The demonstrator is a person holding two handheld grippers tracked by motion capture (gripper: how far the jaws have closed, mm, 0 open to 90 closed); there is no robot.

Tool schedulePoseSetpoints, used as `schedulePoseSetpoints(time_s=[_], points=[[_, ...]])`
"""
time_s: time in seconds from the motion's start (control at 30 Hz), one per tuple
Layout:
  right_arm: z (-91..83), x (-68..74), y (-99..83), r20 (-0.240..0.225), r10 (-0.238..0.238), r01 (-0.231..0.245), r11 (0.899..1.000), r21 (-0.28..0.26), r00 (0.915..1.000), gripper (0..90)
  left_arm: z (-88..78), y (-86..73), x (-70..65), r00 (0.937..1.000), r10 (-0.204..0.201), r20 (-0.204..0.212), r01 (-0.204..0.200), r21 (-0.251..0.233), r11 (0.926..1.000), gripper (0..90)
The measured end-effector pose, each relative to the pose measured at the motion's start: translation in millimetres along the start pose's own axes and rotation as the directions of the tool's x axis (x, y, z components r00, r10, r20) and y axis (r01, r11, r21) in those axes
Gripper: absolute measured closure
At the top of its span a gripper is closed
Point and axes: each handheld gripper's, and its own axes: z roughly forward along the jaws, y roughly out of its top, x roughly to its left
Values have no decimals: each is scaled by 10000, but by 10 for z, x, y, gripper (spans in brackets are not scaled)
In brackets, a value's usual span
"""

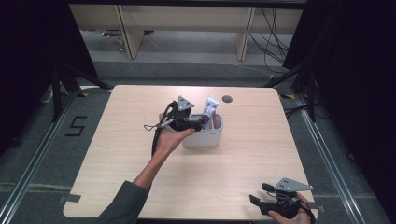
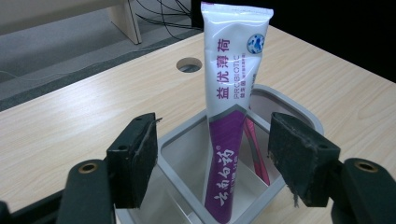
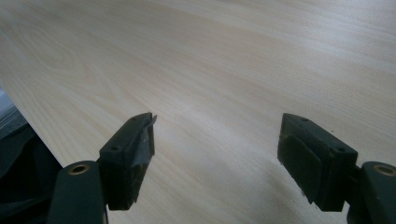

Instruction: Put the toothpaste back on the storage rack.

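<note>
A white and purple toothpaste tube stands upright in a pale grey square holder near the table's middle. A pink toothbrush leans in the holder beside it. My left gripper is open, its pads standing clear on either side of the tube's lower part without touching it. From above, the left gripper sits at the holder's left rim, with the tube poking up behind it. My right gripper rests open at the table's front right corner, over bare wood, with nothing between its jaws.
A round cable hole lies in the tabletop just behind the holder. The table's front edge runs close under the right hand. Beyond the far edge are grey floor, loose cables and wooden furniture legs.
</note>
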Motion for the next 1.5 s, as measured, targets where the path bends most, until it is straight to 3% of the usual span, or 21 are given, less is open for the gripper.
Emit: schedulePoseSetpoints(time_s=[0.2,0.53,0.73,0.9,0.93,1.0,1.07,1.1,1.17,1.23,1.5], points=[[6,17,-6,-108,233,-232,9997,38,9997,280,-56,-17,28,10000,-72,33,72,8,10000,302],[17,-6,-4,-123,-45,44,10000,-34,9999,280,-174,-93,120,9993,-359,103,360,-44,9993,258],[19,4,-5,-213,149,-147,9999,80,9997,280,-245,-135,181,9982,-593,63,594,-189,9981,241],[15,-4,-5,-58,-68,68,10000,-25,10000,280,-335,-150,212,9988,-487,66,488,-208,9986,234],[11,14,-7,-72,202,-202,9998,46,9998,280,-345,-154,211,9984,-565,90,567,-303,9979,233],[14,4,-6,-85,146,-145,9999,43,9999,280,-374,-160,219,9986,-532,60,534,-318,9981,231],[7,35,-7,-123,492,-489,9986,187,9987,280,-404,-172,239,9991,-424,56,425,-303,9986,230],[12,11,-4,-67,136,-136,9999,61,9999,280,-406,-183,237,9984,-566,73,569,-421,9975,230],[19,-5,-5,-109,-37,37,10000,-39,9999,280,-425,-210,246,9983,-586,76,589,-423,9974,230],[12,16,-8,-72,225,-225,9997,43,9997,279,-445,-242,260,9985,-543,94,546,-410,9977,230],[20,8,-8,-105,233,-232,9997,78,9997,279,-552,-343,292,9990,-441,81,445,-535,9976,228]])
